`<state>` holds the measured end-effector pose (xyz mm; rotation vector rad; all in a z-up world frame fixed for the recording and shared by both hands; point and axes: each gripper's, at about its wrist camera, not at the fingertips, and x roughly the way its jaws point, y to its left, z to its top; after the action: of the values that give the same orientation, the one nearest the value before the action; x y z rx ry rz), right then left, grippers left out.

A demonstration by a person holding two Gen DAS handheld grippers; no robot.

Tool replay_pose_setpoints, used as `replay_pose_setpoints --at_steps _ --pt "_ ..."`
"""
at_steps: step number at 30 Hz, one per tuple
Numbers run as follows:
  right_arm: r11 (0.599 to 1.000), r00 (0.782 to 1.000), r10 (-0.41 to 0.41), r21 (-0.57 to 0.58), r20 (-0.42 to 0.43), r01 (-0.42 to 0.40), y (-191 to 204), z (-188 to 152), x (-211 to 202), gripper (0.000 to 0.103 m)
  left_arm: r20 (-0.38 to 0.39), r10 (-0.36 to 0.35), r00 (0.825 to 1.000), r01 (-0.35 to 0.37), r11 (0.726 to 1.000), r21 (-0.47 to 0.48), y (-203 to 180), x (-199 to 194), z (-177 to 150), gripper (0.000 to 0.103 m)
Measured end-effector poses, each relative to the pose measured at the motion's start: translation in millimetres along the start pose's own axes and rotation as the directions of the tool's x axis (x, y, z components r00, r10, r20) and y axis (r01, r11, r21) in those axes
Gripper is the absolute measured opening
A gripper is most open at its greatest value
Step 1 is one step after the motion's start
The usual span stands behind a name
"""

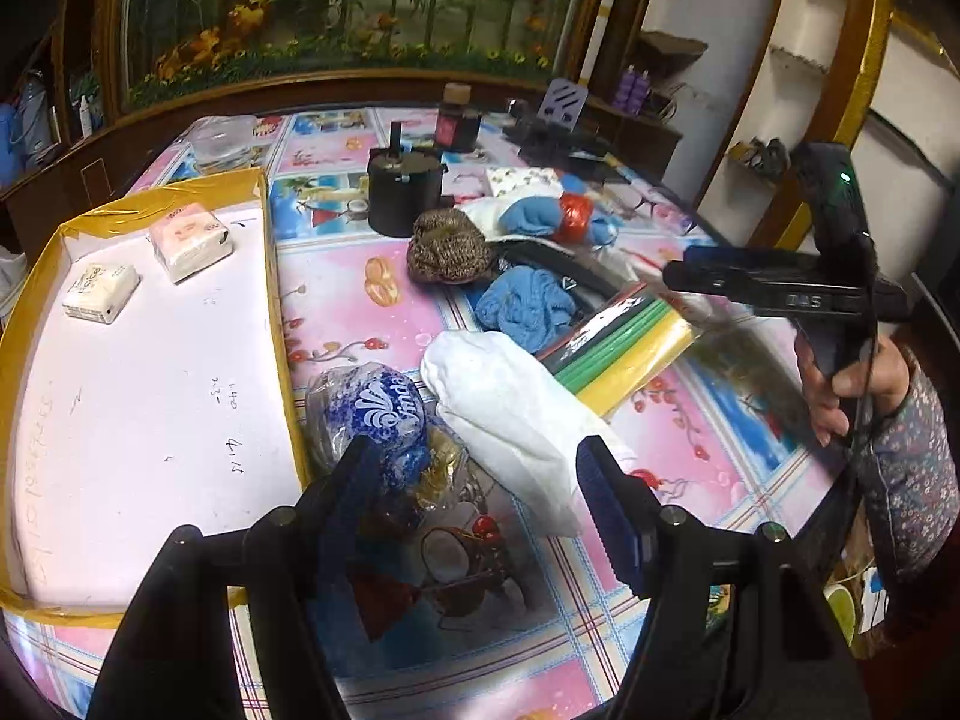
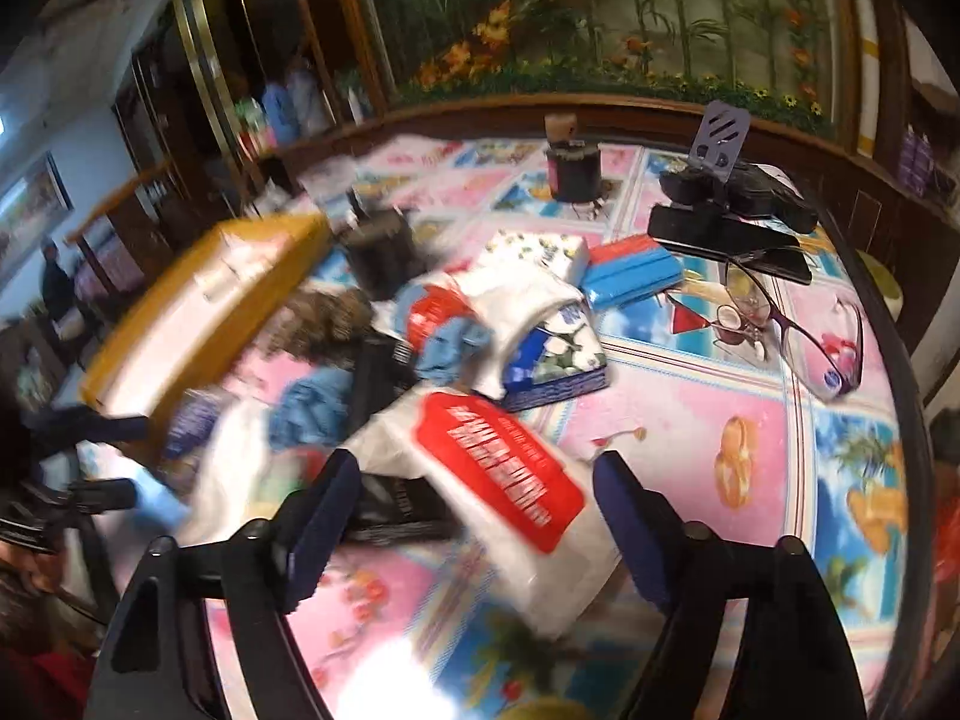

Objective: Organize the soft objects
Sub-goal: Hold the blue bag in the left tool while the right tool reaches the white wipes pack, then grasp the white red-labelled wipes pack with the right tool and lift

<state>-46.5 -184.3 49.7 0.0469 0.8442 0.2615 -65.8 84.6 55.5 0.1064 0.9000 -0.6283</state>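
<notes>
1. White plastic bag with red print (image 2: 498, 474) lay crumpled at lower centre of the right wrist view, between the right gripper (image 2: 474, 498) fingers, which stood wide.
2. The left gripper (image 1: 480, 468) gaped wide over a white cloth (image 1: 510, 414); beside it lay a blue-printed packet (image 1: 378, 414).
3. Two tissue packs (image 1: 192, 240) sat in the yellow-edged box (image 1: 273, 276), upper left.

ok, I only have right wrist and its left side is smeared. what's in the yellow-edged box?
Observer: A pink tissue pack and a white tissue pack, apart, near the far end of the box.
Operator: left gripper state?
Observer: The left gripper is open and empty, over a white soft bundle.
Operator: anything by its left finger?
Observer: A blue-printed plastic bag, between that finger and the box wall. I can't tell if they touch.
</notes>
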Motion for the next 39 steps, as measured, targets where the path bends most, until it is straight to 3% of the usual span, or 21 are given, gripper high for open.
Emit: replay_pose_setpoints --at_steps 2,3,5,6,11,16,18,21,24,31,37,39 --pt "0.998 0.998 0.018 -0.062 -0.06 -0.021 0 5 23 0.08 -0.018 0.023 1.0 -0.023 1.0 0.011 -3 5 3 0.067" --pt "0.997 0.997 -0.013 -0.077 -0.082 0.006 -1 4 33 0.076 -0.024 0.029 0.999 -0.029 0.999 0.014 -4 7 4 0.068" --pt "0.997 0.993 -0.01 -0.077 -0.117 0.001 -5 4 45 0.052 -0.027 0.031 0.999 -0.03 0.999 0.013 -3 8 4 0.068" --pt "0.998 0.993 0.01 -0.059 -0.114 -0.017 -8 2 45 0.05 -0.03 0.033 0.999 -0.033 0.999 0.008 -2 9 4 0.068" --pt "0.993 0.997 0.074 0.094 0.03 -0.076 -36 -5 15 0.047 -0.063 0.053 0.997 -0.054 0.998 -0.011 5 20 5 0.067" --pt "0.976 0.979 0.098 0.174 0.177 -0.129 -51 -4 -15 0.048 -0.095 0.106 0.99 -0.105 0.994 0.015 -3 40 14 0.067" --pt "0.972 0.976 0.102 0.19 0.19 -0.139 -54 -3 -18 0.048 -0.097 0.097 0.991 -0.096 0.995 0.014 -5 47 20 0.067" --pt "0.969 0.971 0.105 0.198 0.214 -0.148 -55 -2 -24 0.048 -0.085 -0.019 0.996 0.02 1.0 0.022 -20 50 26 0.067" --pt "0.968 0.968 0.107 0.197 0.227 -0.154 -55 -2 -27 0.048 -0.057 -0.081 0.995 0.084 0.995 0.047 -34 45 23 0.067" --pt "0.969 0.965 0.108 0.193 0.24 -0.156 -53 -3 -28 0.048 -0.053 -0.044 0.998 0.041 0.997 -0.068 -13 42 21 0.067" --pt "0.964 0.955 0.109 0.207 0.277 -0.17 -50 -3 -34 0.048 -0.113 0.021 0.993 -0.028 0.998 -0.063 -21 69 26 0.067" --pt "0.959 0.948 0.119 0.212 0.294 -0.186 -47 -3 -37 0.048 -0.089 0.039 0.995 -0.044 0.997 -0.063 -21 72 26 0.062"
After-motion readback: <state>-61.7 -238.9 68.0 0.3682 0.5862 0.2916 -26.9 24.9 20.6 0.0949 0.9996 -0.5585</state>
